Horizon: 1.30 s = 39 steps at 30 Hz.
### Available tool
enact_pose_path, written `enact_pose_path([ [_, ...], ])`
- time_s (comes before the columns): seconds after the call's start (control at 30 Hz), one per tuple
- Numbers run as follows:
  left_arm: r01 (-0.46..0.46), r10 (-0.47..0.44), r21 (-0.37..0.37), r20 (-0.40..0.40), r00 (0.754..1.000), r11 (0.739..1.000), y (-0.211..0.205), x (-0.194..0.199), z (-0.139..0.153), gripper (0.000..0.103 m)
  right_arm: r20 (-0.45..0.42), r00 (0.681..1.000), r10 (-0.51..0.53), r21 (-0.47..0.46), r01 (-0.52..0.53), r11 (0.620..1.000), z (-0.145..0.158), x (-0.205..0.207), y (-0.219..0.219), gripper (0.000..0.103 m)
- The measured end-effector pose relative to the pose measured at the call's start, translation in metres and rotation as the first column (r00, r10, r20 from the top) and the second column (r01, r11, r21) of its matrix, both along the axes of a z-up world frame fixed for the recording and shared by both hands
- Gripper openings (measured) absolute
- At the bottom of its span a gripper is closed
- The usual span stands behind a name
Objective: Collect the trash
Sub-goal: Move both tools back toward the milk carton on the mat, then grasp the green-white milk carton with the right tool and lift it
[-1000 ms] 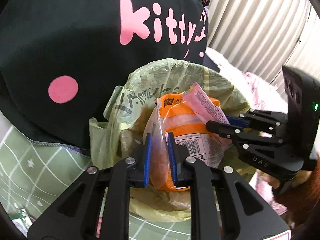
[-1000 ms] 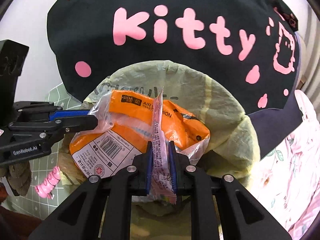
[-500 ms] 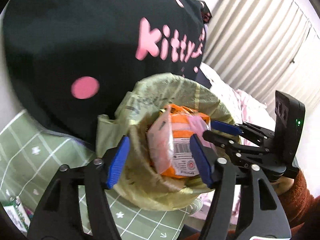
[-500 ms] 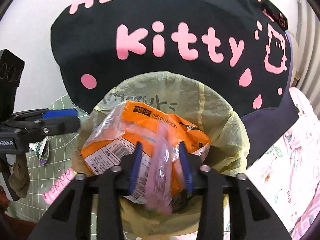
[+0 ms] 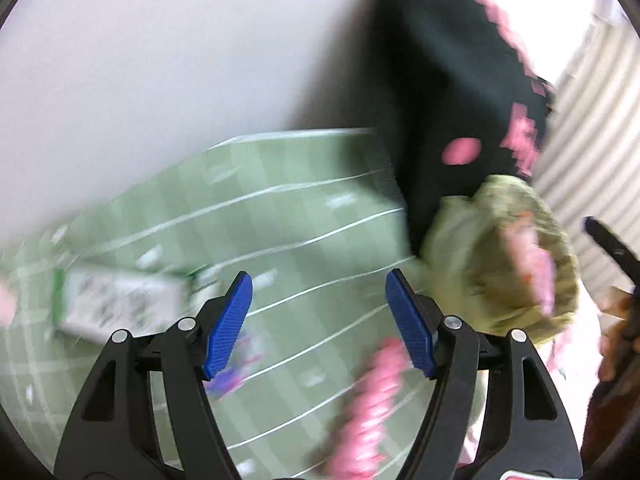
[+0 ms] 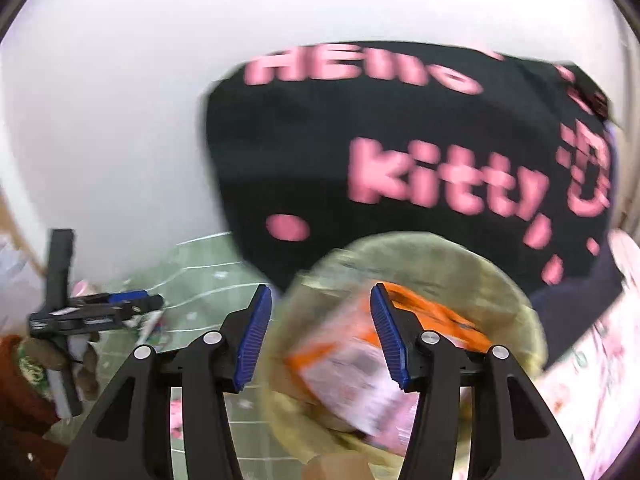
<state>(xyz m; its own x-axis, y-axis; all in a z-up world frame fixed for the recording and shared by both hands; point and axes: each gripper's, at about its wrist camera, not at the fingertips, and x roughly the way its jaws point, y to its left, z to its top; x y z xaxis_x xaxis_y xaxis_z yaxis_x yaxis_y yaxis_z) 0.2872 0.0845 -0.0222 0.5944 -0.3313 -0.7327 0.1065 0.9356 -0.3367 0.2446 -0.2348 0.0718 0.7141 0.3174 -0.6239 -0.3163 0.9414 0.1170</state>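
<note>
Left tongs [image 5: 320, 324] opening, apparently tilted over mat [image 5: 280, 240].

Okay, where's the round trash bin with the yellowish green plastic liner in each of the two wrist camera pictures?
Left wrist view: the round bin with the yellowish green plastic liner sits at the right, beyond the right-hand blue pad, blurred.
Right wrist view: the bin fills the lower centre and right, an orange and white printed wrapper inside it.
Shared landmark: the black fabric with pink lettering just behind the bin.
</note>
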Motion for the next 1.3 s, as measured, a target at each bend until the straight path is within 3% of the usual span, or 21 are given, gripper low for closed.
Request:
enact_pose_path([
  [0.13,-0.161,0.159,-0.036,-0.053,0.986,0.986,0.058,-0.02,-0.024,0.066,-0.027,0.988,0.152,-0.012,-0.152,0.988,-0.015,0.009,0.059,0.049],
  [0.33,-0.311,0.307,-0.057,-0.076,0.949,0.949,0.124,-0.052,-0.034,0.066,-0.147,0.921,0.361,-0.011,-0.366,0.93,-0.059,0.031,0.148,0.049],
  [0.43,-0.304,0.297,-0.101,-0.084,0.951,0.947,0.139,-0.055,-0.032,0.066,-0.187,0.895,0.406,-0.03,-0.418,0.908,-0.079,0.035,0.178,0.049],
  [0.57,-0.216,0.206,-0.102,-0.094,0.974,0.971,0.129,-0.04,-0.025,0.068,-0.215,0.884,0.416,-0.057,-0.437,0.898,-0.098,0.039,0.192,0.048],
  [0.67,-0.23,0.209,-0.115,-0.175,0.962,0.966,0.12,-0.027,-0.033,0.068,-0.231,0.876,0.424,-0.032,-0.442,0.897,-0.108,0.047,0.19,0.049],
  [0.77,-0.268,0.24,-0.142,-0.186,0.953,0.953,0.122,-0.033,-0.038,0.068,-0.247,0.852,0.462,0.011,-0.475,0.88,-0.115,0.056,0.202,0.049],
  [0.9,-0.347,0.323,-0.125,-0.176,0.93,0.93,0.138,-0.059,-0.039,0.068,-0.222,0.783,0.581,0.03,-0.59,0.807,-0.112,0.062,0.244,0.049],
  [1.03,-0.426,0.406,-0.089,-0.183,0.895,0.9,0.157,-0.09,-0.043,0.068,-0.242,0.66,0.711,-0.034,-0.738,0.673,-0.118,0.062,0.308,0.048],
  [1.13,-0.471,0.454,-0.076,-0.167,0.875,0.879,0.168,-0.115,-0.041,0.068,-0.285,0.628,0.724,-0.143,-0.775,0.616,-0.13,0.065,0.343,0.048],
  [1.3,-0.511,0.503,-0.033,-0.135,0.854,0.859,0.18,-0.151,-0.038,0.068,-0.377,0.557,0.74,-0.197,-0.829,0.524,-0.145,0.068,0.377,0.05],
])
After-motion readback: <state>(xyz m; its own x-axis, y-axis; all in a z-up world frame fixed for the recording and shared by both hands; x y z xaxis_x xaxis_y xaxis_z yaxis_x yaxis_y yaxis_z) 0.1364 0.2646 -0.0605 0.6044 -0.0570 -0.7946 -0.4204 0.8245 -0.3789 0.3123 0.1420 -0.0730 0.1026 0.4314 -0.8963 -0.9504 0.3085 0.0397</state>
